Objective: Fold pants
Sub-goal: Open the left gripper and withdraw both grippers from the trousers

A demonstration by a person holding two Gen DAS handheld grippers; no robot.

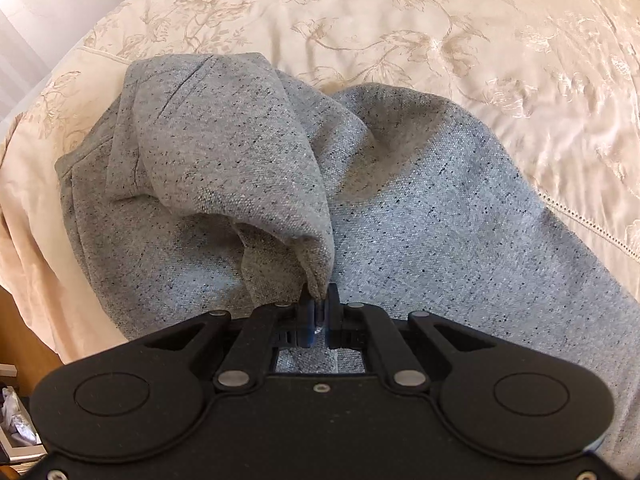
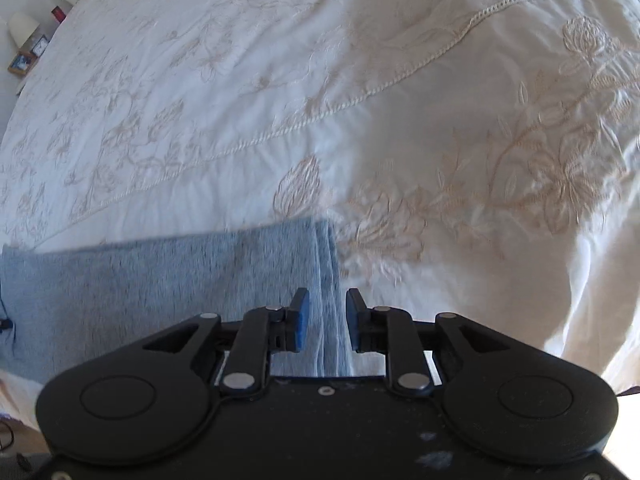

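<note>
My left claw (image 1: 319,304) is pressed together on a pinch of the grey pants (image 1: 420,208), and the cloth rises from the pinch as a lifted flap that drapes forward, away from me. The rest of the pants lies flat on the bed (image 1: 480,40), under and ahead of this claw. My right claw (image 2: 327,312) is spread and holds nothing. Between its fingers I see the end of the pants, which looks like a ribbed cuff (image 2: 326,248), flat on the bed just under the claw. From there the pants run to the left, so I judge that the long axis goes from my right claw toward my left one. The cuff end is nearer to my right claw. I think the next move is to close it on this edge.
</note>
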